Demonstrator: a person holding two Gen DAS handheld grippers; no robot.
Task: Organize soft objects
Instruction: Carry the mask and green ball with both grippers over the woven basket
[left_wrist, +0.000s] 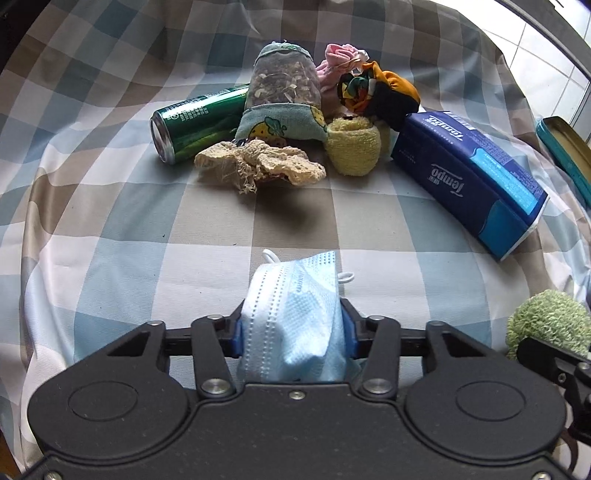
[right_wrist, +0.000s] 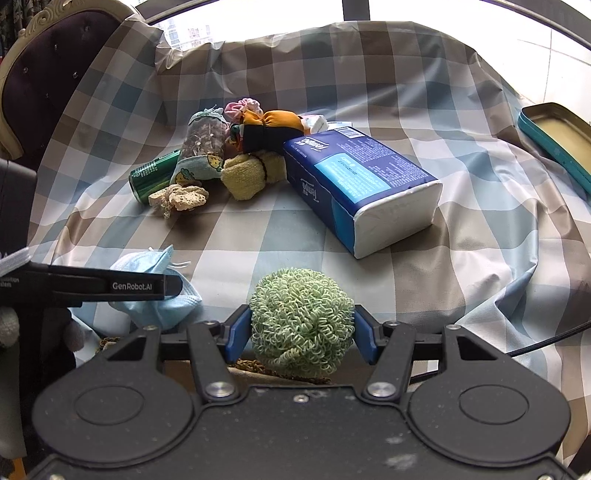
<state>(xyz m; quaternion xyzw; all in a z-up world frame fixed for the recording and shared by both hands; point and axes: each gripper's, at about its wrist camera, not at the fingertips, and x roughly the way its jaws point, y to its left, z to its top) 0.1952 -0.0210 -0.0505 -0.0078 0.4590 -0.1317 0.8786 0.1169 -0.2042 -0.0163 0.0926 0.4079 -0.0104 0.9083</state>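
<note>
A crumpled light-blue face mask (left_wrist: 295, 317) is pinched between the blue pads of my left gripper (left_wrist: 295, 326), which is shut on it near the table's front; the mask (right_wrist: 159, 291) shows again low at the left of the right wrist view. My right gripper (right_wrist: 301, 328) is shut on a green curly scrubber ball (right_wrist: 301, 317), seen too at the right edge as the scrubber ball (left_wrist: 546, 321). Farther back lies a pile: a cream crochet piece (left_wrist: 258, 166), a yellow towel roll (left_wrist: 352, 147), a cloth pouch (left_wrist: 282, 92), pink fabric (left_wrist: 338, 61) and a dark-and-orange fabric bundle (left_wrist: 380, 92).
A green can (left_wrist: 195, 123) lies on its side left of the pile. A blue tissue pack (left_wrist: 469, 177) lies at the right, and a teal tin lid (right_wrist: 554, 136) sits at the far right. A checked cloth (left_wrist: 110, 221) covers the table. A dark chair back (right_wrist: 55, 74) stands behind left.
</note>
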